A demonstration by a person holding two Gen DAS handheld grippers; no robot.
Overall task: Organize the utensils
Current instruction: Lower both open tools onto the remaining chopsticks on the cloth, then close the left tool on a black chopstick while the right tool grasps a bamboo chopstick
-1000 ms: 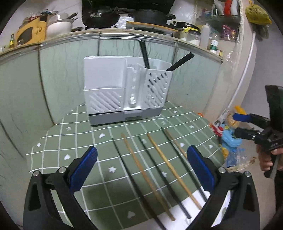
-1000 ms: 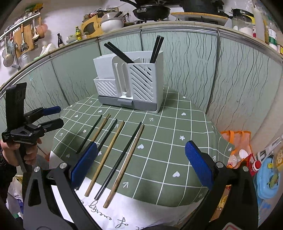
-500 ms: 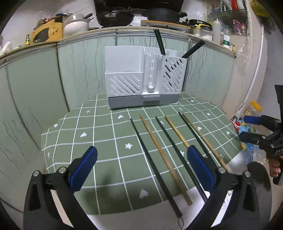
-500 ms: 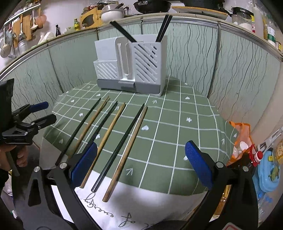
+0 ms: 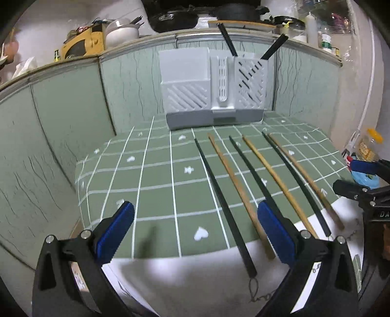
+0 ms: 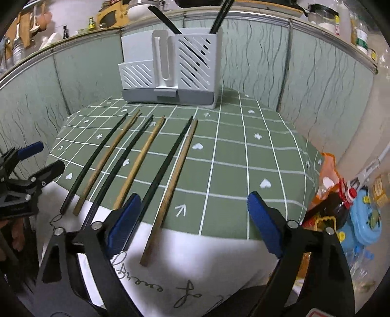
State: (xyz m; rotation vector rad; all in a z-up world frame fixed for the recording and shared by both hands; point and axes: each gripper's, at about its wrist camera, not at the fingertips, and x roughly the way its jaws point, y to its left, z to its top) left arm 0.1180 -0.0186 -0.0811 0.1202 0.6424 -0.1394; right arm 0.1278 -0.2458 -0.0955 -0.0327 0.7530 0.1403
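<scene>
Several chopsticks lie side by side on the green checked tablecloth [image 5: 156, 180], black ones [image 5: 219, 195] alternating with wooden ones [image 5: 234, 183]; they also show in the right wrist view, black [image 6: 168, 161] and wooden [image 6: 175, 168]. A white slotted utensil holder [image 5: 212, 87] stands at the back with black chopsticks [image 5: 228, 41] in its right compartment; it also shows in the right wrist view [image 6: 175, 65]. My left gripper [image 5: 195, 229] is open and empty over the table's near edge. My right gripper [image 6: 195, 219] is open and empty above the wooden chopstick's near end.
Green panelled walls [image 5: 68, 104] enclose the table's back and sides. A counter ledge above holds pans and jars [image 5: 175, 19]. Plastic bags and a blue toy [image 6: 360, 217] lie on the floor at the right. The cloth's white hem [image 6: 195, 263] hangs off the front edge.
Both grippers have dropped lower and come in over the table's near edge. The chopsticks and the holder have not moved. Both grippers stay open.
</scene>
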